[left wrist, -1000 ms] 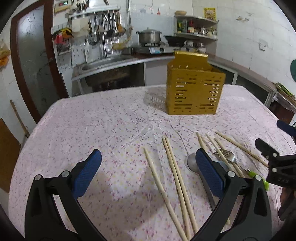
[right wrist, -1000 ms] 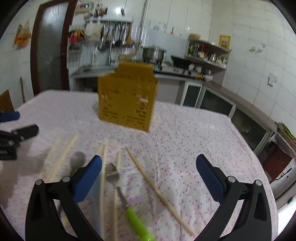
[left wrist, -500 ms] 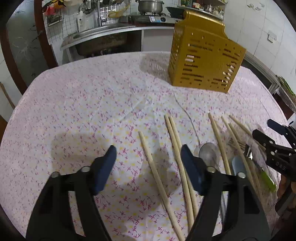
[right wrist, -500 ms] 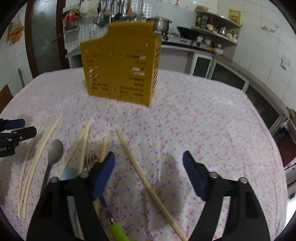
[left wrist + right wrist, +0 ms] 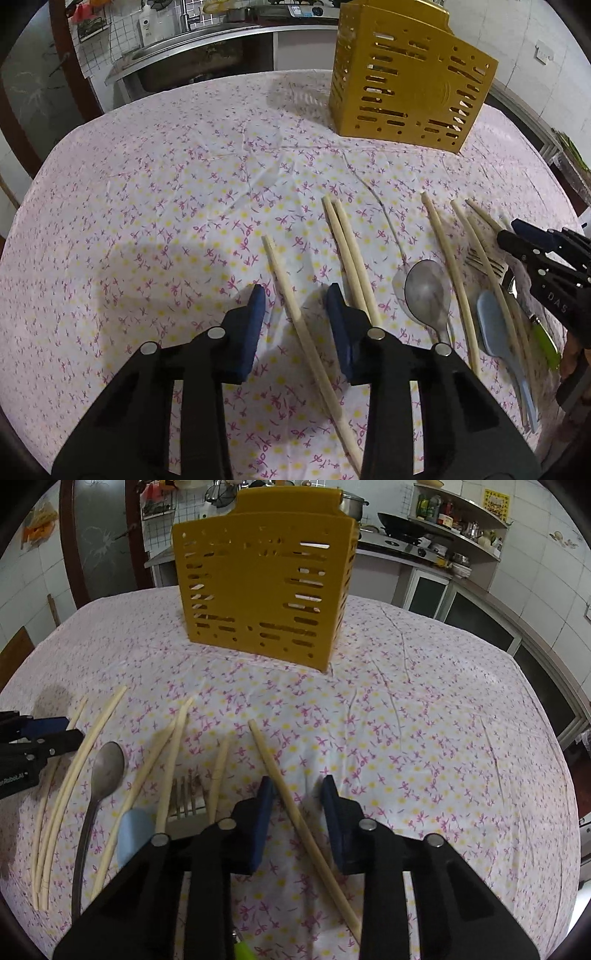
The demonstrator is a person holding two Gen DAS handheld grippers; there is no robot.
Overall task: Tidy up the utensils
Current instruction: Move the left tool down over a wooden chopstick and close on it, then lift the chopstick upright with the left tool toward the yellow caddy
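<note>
Nothing is sorted yet: chopsticks, spoon and fork lie on the table before the yellow holder. The left gripper and right gripper have just been closing, each still loose around one chopstick.

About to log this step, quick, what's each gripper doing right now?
Left gripper: open, jaws just closing around a chopstick, pads not pressing yet.
Right gripper: open, jaws just closing around another chopstick, no grip yet.

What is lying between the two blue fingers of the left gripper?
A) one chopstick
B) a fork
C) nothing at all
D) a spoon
A: one chopstick runs between the blue fingers of the left gripper, which have just been closing around it without pressing it yet; the spoon lies off to the side.
</note>
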